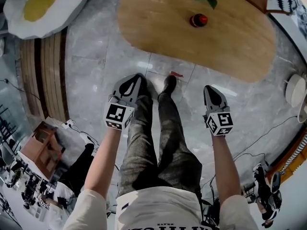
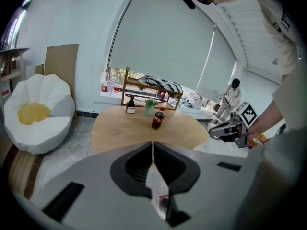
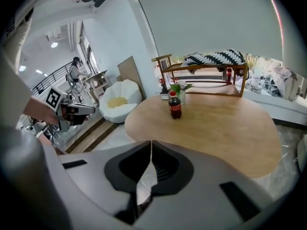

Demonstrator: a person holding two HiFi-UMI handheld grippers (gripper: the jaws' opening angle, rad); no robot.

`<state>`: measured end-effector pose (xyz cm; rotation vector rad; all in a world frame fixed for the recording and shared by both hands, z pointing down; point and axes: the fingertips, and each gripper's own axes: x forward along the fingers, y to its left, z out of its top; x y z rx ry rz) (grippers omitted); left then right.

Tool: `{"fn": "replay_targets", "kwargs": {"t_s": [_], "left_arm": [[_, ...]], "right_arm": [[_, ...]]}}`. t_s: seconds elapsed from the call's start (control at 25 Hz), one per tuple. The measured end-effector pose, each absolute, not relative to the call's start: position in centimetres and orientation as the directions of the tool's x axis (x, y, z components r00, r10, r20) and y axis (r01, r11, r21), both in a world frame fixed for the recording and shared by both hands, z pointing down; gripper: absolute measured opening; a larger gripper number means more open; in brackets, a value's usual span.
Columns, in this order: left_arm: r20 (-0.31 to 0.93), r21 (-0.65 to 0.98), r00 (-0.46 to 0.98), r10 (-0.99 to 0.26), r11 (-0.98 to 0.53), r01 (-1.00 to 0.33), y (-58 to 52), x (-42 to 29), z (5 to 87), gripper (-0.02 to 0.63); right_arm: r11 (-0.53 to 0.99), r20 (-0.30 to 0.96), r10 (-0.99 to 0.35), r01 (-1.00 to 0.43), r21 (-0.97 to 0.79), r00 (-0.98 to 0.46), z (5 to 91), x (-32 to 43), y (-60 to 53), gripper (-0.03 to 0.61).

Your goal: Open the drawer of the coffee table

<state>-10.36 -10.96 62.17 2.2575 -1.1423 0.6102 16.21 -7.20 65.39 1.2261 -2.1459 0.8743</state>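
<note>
Left gripper [image 1: 136,80]: jaws pressed together, nothing between them; we hold it over the floor, short of the table.
Right gripper [image 1: 211,91]: jaws pressed together, empty, likewise short of the table.
Coffee table [image 1: 201,47]: ahead of us, cola bottle [image 1: 198,20] on top.
Drawer: visible in no view; we judge it unopened.
Progress: nothing done; approach, grasp and pull remain.

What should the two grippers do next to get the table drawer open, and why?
Probably move forward and lower toward the near edge of the coffee table. The left gripper and right gripper are both shut and empty, hanging over the floor short of the table, and no drawer shows in any view, so getting closer and lower should help find it.
</note>
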Motion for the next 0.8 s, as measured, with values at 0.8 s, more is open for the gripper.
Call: {"fn": "replay_targets", "kwargs": {"t_s": [0.8], "left_arm": [[0.646, 0.233, 0.551, -0.528, -0.551, -0.801, -12.8, -13.9, 75.5, 0.061]], "right_arm": [[0.292, 0.742, -0.553, -0.922, -0.254, -0.379, 77.6, 14.2, -8.5, 0.083]]}}
